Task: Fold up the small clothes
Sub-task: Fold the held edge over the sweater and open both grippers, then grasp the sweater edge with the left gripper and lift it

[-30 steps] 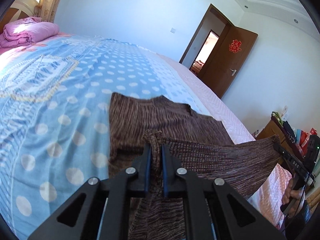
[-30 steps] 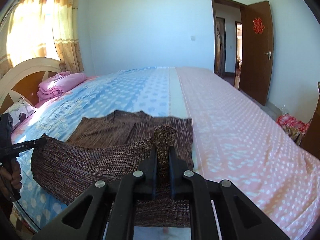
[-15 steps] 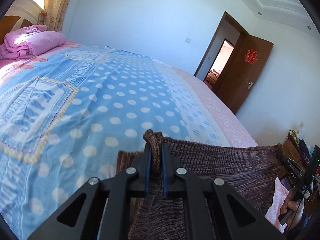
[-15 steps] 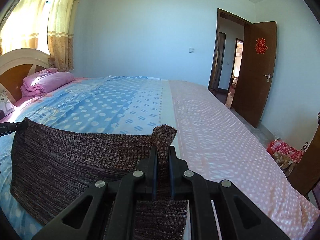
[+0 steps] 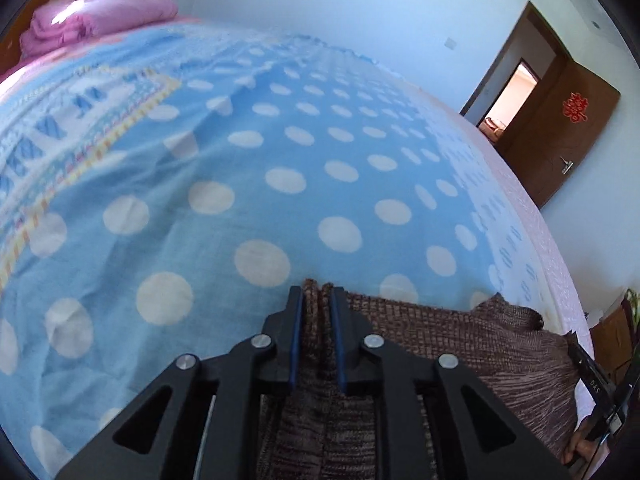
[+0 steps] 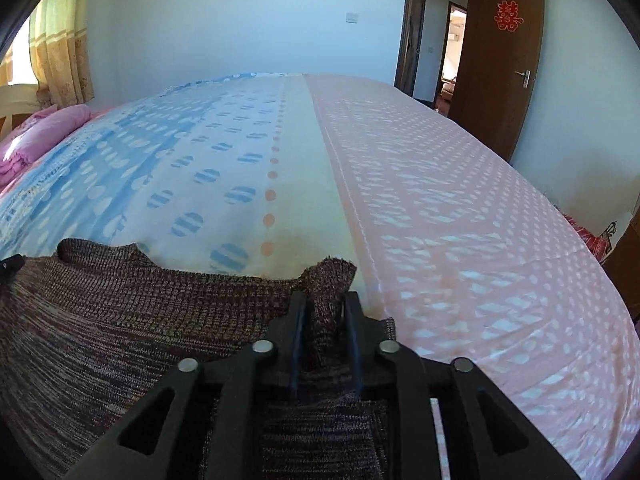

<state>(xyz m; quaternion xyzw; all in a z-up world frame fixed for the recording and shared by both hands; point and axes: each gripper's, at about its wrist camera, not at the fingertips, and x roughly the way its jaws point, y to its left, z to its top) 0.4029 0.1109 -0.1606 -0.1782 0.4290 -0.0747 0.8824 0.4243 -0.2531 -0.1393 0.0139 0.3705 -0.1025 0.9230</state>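
A brown knitted garment [image 5: 460, 344] lies low over the bed, stretched between my two grippers. My left gripper [image 5: 317, 300] is shut on its left edge, with fabric bunched between the jaws. My right gripper [image 6: 325, 304] is shut on its right edge, a tuft of knit [image 6: 332, 276] sticking up between the fingers. The garment [image 6: 120, 320] spreads to the left in the right wrist view. The other gripper's tip [image 6: 10, 266] shows at the left edge there. The right gripper and the hand holding it [image 5: 600, 392] show at the lower right of the left wrist view.
The bed sheet is blue with white dots [image 5: 280, 184] on the left and pink [image 6: 460, 220] on the right. A folded pink quilt [image 5: 100, 16] lies by the headboard. A brown door [image 6: 500, 60] stands open at the far right. A cabinet [image 5: 616, 328] stands beside the bed.
Both grippers carried the held edge forward over the garment and down toward the bed. The raised fabric now lies low, and the lower layer seen a second ago is covered.
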